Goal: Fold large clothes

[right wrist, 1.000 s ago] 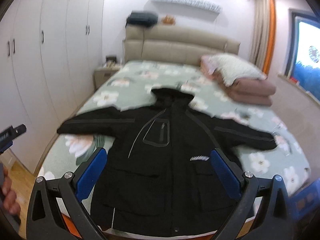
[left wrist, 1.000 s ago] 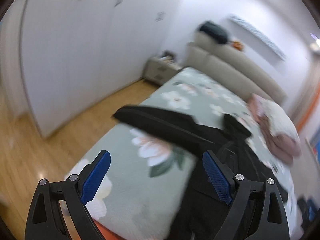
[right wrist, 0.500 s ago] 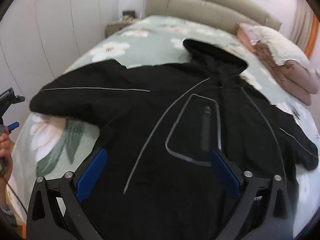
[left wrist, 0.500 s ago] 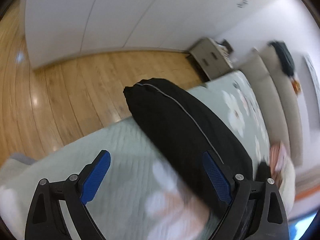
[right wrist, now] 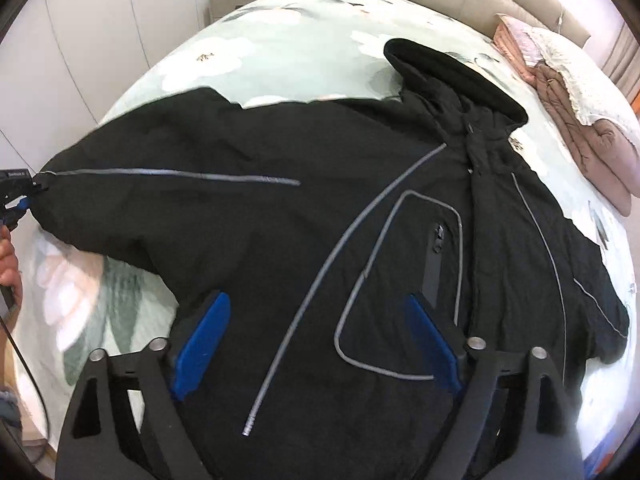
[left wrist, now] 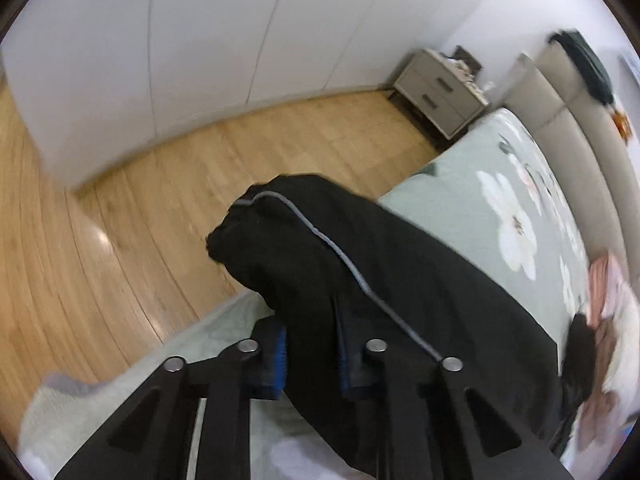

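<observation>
**A:** Item one: large black hooded padded jacket (right wrist: 360,216) with grey reflective piping, lying front-up on the pale green floral-print bedspread (right wrist: 280,28), both sleeves spread out sideways. Hold status?

**B:** Left gripper (left wrist: 311,354), black frame with blue pads: jaws drawn nearly together, pinching the fabric of the jacket's left-hand sleeve (left wrist: 320,240) a little way back from the cuff. The cuff end hangs past the edge of the bed over the light wooden plank floor (left wrist: 120,240). Right gripper (right wrist: 316,340): jaws wide apart, holding nothing, hovering low over the chest panel near the zipped pocket.

**A:** Risks on the sleeve?

**B:** The grip looks like a thin pinch of slick, puffy shell. If pulled fast across the body, the fabric may slide out and the sleeve would drop toward the floor. The loose cuff beyond the pads could also flop and fold crookedly.

**A:** And the body?

**B:** Nothing pins it. Dragging the sleeve inward could pull the whole jacket sideways and bunch the shoulder, unless the right gripper presses down first.

**A:** Neighbouring items?

**B:** Folded pink-brown quilt (right wrist: 580,120) near the far sleeve; apart from it, low interference.
</observation>
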`<state>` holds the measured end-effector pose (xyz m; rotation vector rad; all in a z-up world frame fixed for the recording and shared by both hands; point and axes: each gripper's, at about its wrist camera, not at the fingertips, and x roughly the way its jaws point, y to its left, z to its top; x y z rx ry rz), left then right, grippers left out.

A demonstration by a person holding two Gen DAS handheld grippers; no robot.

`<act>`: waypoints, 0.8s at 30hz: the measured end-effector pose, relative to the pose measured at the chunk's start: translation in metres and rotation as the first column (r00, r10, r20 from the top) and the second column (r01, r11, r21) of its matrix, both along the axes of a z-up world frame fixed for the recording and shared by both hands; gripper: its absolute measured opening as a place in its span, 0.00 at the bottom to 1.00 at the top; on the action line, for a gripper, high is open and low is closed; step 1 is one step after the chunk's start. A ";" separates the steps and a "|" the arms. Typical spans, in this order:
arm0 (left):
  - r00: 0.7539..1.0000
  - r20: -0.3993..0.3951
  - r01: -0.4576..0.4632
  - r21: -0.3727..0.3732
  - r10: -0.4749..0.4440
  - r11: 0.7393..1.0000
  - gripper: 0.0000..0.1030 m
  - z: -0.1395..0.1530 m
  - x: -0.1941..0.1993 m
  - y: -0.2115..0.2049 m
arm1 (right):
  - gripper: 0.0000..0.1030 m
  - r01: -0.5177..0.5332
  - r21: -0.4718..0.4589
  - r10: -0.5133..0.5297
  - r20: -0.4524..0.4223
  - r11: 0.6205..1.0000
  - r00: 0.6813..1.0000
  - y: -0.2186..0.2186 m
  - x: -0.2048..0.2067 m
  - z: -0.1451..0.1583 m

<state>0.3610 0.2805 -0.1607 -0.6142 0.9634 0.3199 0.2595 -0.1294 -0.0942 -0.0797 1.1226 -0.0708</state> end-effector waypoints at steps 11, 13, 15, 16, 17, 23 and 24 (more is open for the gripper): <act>0.881 0.179 0.382 0.279 -0.438 0.881 0.15 0.148 -0.031 -0.172 | 0.65 0.023 0.082 -0.025 0.017 0.996 1.000 -0.063 0.008 0.045; 0.822 0.187 0.469 0.314 -0.538 0.825 0.15 0.162 -0.038 -0.221 | 0.65 0.055 0.086 -0.057 0.018 0.995 0.998 -0.085 0.006 0.050; 0.747 0.195 0.557 0.340 -0.636 0.758 0.15 0.172 -0.043 -0.275 | 0.65 0.098 0.088 -0.100 0.019 0.991 0.995 -0.114 0.000 0.054; 0.710 0.200 0.595 0.342 -0.675 0.727 0.15 0.173 -0.047 -0.298 | 0.65 0.116 0.087 -0.118 0.020 0.989 0.993 -0.126 -0.003 0.055; 0.664 0.205 0.641 0.341 -0.720 0.688 0.15 0.172 -0.050 -0.327 | 0.65 0.141 0.083 -0.143 0.022 0.987 0.989 -0.142 -0.007 0.056; 0.509 0.194 0.804 0.241 -0.839 0.544 0.24 0.130 -0.055 -0.433 | 0.66 0.249 0.067 -0.249 -0.002 0.966 0.968 -0.210 -0.024 0.042; 0.478 0.189 0.838 0.194 -0.858 0.510 0.26 0.116 -0.054 -0.450 | 0.67 0.263 0.066 -0.262 -0.011 0.963 0.965 -0.219 -0.026 0.037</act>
